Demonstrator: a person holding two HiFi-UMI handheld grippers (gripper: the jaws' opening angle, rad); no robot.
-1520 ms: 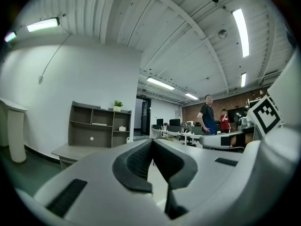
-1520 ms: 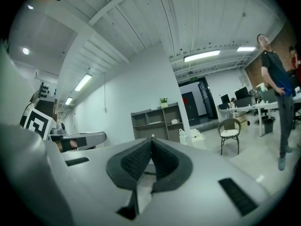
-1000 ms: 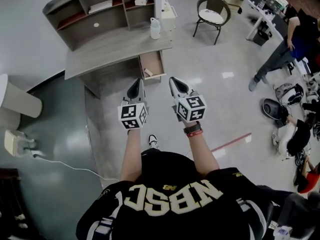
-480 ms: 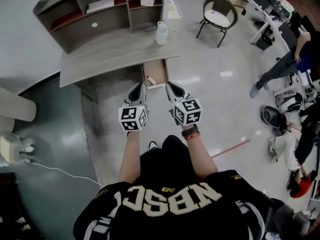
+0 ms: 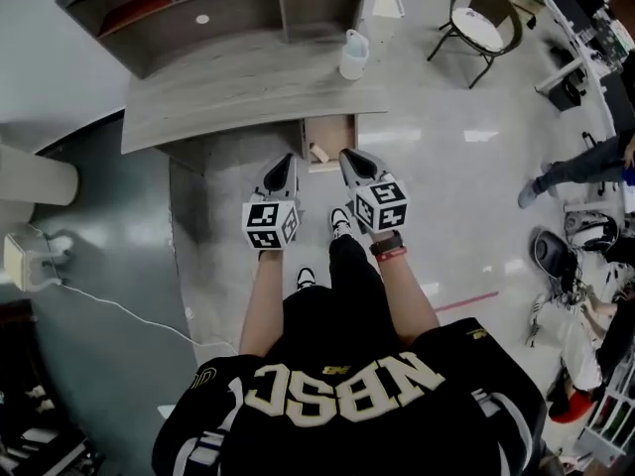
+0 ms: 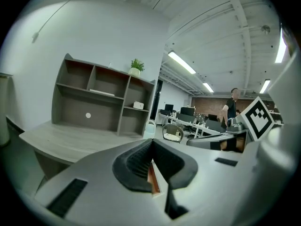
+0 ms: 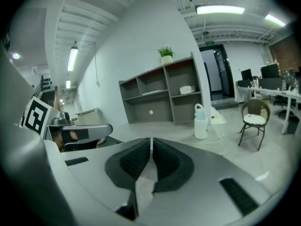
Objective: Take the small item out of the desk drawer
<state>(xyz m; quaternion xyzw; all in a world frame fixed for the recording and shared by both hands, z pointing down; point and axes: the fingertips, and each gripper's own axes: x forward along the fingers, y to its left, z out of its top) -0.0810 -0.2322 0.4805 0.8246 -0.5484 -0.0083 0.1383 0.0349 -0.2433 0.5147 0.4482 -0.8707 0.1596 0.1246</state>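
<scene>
- Grey, glossy floor underfoot, with a white cable trailing across it at the left and a short red line at the right.
- The operator stands facing the desk, one shoe forward, both forearms stretched out level and parallel.
- Left gripper: pointed at the desk front, just left of the drawer. Jaws closed pad to pad, nothing in them.
- Right gripper: beside the left one, its tip over the near right corner of the drawer. Jaws opening, only a hairline slit between the pads so far, and nothing between them.
- Drawer: pulled out below the right end of the desk.
- Small item: a pale piece lying inside the drawer near its front. Neither gripper touches it.
- Desk: grey wood-grain top, with a translucent jug upright near its right end.
- Shelf unit: open compartments along the back of the desk.
- Beyond, to the right: a round-seat chair on the open floor, then office desks.
</scene>
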